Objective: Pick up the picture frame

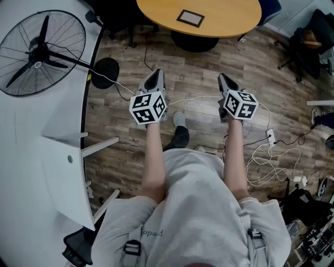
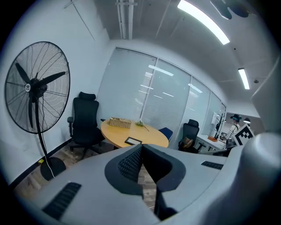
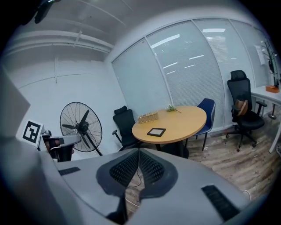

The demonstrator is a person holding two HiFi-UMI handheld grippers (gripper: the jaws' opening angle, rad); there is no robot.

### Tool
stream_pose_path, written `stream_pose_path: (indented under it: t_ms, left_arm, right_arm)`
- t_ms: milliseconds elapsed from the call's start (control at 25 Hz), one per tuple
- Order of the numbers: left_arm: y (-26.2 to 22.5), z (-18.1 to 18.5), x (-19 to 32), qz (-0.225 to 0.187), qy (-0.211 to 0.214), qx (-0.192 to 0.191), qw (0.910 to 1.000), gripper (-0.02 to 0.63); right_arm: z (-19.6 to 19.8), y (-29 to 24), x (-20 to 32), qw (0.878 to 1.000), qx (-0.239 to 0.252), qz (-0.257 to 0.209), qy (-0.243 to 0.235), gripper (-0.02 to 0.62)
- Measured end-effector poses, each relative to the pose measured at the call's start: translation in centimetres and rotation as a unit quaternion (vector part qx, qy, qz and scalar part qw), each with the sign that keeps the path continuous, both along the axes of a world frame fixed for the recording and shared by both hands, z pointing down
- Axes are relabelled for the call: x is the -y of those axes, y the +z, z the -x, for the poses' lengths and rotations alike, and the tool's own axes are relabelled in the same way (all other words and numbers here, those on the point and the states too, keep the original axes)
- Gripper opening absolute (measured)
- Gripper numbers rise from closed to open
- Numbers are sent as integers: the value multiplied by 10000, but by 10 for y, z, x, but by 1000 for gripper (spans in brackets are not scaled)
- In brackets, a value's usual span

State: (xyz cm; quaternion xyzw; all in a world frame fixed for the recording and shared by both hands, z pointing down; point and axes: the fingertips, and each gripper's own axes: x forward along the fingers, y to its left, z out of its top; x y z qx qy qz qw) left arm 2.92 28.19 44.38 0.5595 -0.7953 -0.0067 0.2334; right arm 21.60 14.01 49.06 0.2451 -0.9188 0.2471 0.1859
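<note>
Fan: a tall pedestal fan (image 1: pixel 39 52) is standing at the far left, well clear of the job.

Left tongs: the left tongs (image 1: pixel 155 77) are hanging over the wooden floor (image 1: pixel 198 68) with their tips pressed together on nothing, pointing toward the round surface (image 1: pixel 156 13) ahead.

Picture frame: the dark picture frame (image 1: pixel 190 18) is lying flat on that surface near its front edge. It is untouched and well apart from both tongs. Both gripper views are showing it beyond their tips, with a wicker basket (image 3: pixel 148 117) sitting farther back.

Right tongs: the right tongs (image 1: pixel 225 79) are likewise closed and empty, riding level with their partner, aimed a little right of the frame.

Cables: white cables (image 1: pixel 271 156) are trailing across the floor at the right, beside the person's feet.

Progress: nothing of the pickup appears to be done yet, as the person is only facing the surface from a distance. What looks to be left is closing the gap, spreading one pair of tongs, gripping an edge of the flat frame and lifting it.
</note>
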Motion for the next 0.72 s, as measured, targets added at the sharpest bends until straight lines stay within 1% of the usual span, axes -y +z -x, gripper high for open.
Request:
stream_pose_path:
  t_ms: [280,480,720]
  left_arm:
    - [15,45,34,4,176,-179,9997,26]
    - [21,73,46,-13,252,-270,9993,26]
    - [30,89,52,0,280,-377,9989,26]
  right_arm:
    - [42,9,28,9998,-126,39,132,25]
    - [69,15,34,9996,-124,116,213,25]
    - [82,23,33,9994,-194,147,226,25]
